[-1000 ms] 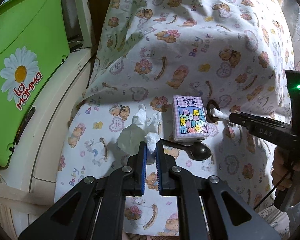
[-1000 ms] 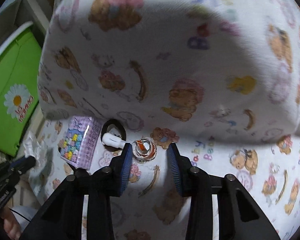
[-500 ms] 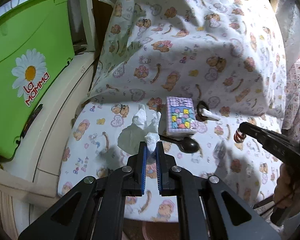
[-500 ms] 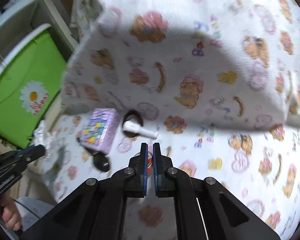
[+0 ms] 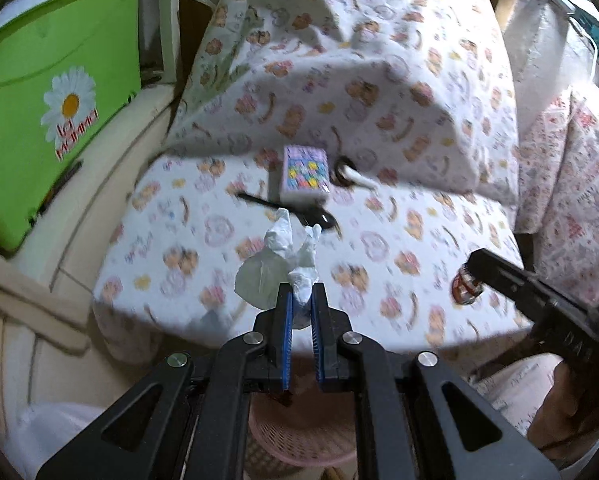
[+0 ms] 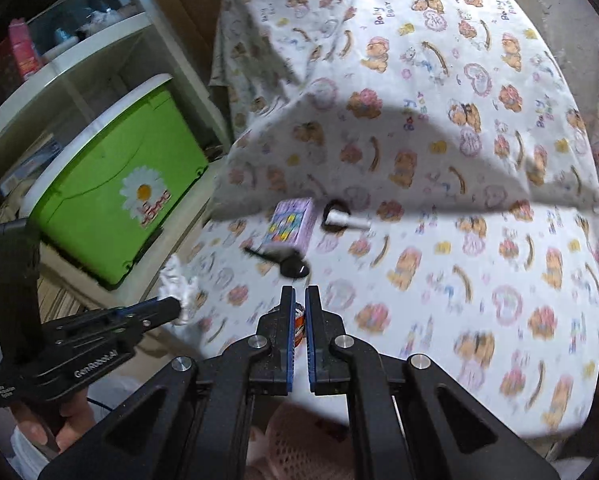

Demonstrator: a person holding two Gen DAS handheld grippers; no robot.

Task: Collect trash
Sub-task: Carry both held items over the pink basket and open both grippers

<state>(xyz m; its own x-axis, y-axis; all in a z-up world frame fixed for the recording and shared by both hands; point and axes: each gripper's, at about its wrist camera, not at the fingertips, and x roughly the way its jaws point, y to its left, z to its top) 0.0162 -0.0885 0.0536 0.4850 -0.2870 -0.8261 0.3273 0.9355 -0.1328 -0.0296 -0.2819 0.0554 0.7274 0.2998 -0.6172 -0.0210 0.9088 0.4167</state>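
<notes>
left wrist: left gripper clamped on crumpled white tissue, soft and creased, above bear-print sheet; pink mesh basket below; small round wrapper at right gripper tip | right wrist: right gripper pinched on shiny orange-and-silver wrapper; shelf visible only here

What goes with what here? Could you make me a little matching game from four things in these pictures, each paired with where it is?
Things:
1. crumpled tissue
2. small foil wrapper
3. black spoon
4. green box

Places:
A. lying on the bear-print cloth beside the purple packet
B. pinched in the left tool
C. standing off to the side on a cream ledge
D. pinched in the right tool

Pairs: 1-B, 2-D, 3-A, 4-C
</notes>
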